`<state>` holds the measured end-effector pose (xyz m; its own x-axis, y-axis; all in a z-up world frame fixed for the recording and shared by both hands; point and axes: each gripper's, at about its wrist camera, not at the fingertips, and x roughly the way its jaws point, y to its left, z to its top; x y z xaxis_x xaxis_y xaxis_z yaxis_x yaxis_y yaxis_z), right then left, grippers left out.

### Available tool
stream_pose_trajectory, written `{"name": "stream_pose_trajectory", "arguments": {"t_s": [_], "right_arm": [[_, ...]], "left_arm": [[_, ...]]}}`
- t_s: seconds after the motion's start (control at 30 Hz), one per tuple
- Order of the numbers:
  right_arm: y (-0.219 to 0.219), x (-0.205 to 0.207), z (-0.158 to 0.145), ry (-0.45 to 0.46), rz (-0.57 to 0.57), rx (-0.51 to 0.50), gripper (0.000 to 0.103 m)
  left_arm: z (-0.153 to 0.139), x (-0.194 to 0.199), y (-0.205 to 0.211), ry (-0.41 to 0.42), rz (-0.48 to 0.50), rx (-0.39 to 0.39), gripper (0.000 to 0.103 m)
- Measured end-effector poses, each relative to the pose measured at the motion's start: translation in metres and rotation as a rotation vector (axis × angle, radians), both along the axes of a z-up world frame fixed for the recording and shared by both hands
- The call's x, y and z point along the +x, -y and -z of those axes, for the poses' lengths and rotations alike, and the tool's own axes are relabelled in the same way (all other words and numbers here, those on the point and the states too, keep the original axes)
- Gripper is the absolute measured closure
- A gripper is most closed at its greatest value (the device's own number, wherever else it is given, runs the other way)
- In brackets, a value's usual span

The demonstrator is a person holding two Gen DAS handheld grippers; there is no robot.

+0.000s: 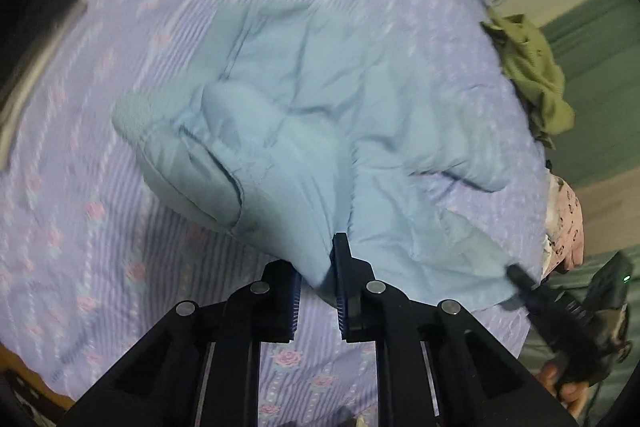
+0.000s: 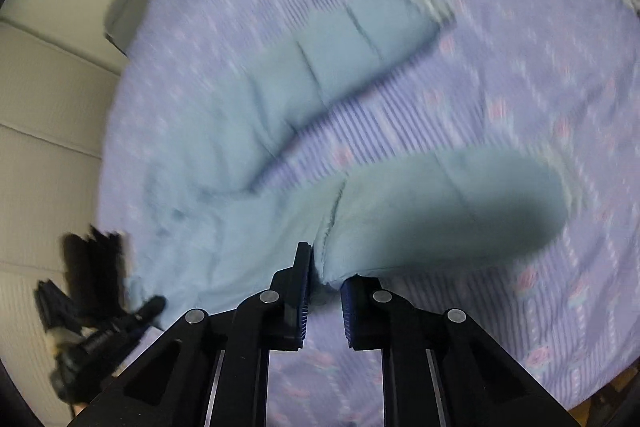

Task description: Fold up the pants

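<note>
- The light blue pants [image 1: 320, 115] lie spread and rumpled on a bed covered with a lilac striped sheet [image 1: 100, 227] printed with small pink roses.
- The left hand-held gripper [image 1: 318, 275] has a bunched fold of the pants pinched between its blue-padded fingers, the jaws drawn in close around the cloth, which rises into a ridge just ahead of them.
- A ribbed cuff [image 1: 132, 115] shows at the end of one leg, out to the left in the left wrist view.
- The right hand-held gripper [image 2: 324, 283] also has pants fabric between its fingers, nearly closed on a thick roll of cloth; the edge lifts off the sheet and throws a dark shadow under it.
- From the right wrist view, one leg [image 2: 340, 55] stretches away diagonally across the sheet, while the gripped part curves off to the right. This picture is blurred.
- Each gripper shows in the other's camera, both at the near edge of the garment.
- An olive green garment [image 1: 532, 79] lies crumpled at the far right edge of the bed, with a pink patterned cloth [image 1: 564, 223] nearer, well apart from the pants.
</note>
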<state>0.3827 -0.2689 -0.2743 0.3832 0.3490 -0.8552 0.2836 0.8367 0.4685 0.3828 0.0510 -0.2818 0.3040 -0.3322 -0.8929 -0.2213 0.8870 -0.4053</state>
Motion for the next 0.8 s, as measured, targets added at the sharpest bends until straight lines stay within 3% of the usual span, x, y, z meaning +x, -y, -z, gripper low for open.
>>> {"name": "stream_pose_trajectory", "arguments": {"t_s": [0.13, 0.27, 0.53, 0.7, 0.8], "right_arm": [[0.008, 0.016, -0.049, 0.113, -0.003, -0.024, 0.089], [0.007, 0.055, -0.062, 0.141, -0.022, -0.049, 0.089], [0.013, 0.15, -0.019, 0.033, -0.024, -0.052, 0.089], [0.006, 0.2, 0.004, -0.013, -0.055, -0.124, 0.089], [0.0, 0.212, 0.012, -0.028, -0.073, -0.139, 0.083]], "left_arm": [[-0.029, 0.022, -0.001, 0.064, 0.001, 0.002, 0.087], [-0.04, 0.066, -0.002, 0.089, 0.001, 0.003, 0.087], [-0.01, 0.175, 0.012, 0.03, 0.041, 0.088, 0.087], [0.013, 0.21, 0.012, -0.054, 0.004, 0.103, 0.084], [0.018, 0.223, 0.019, -0.091, 0.037, 0.155, 0.083]]}}
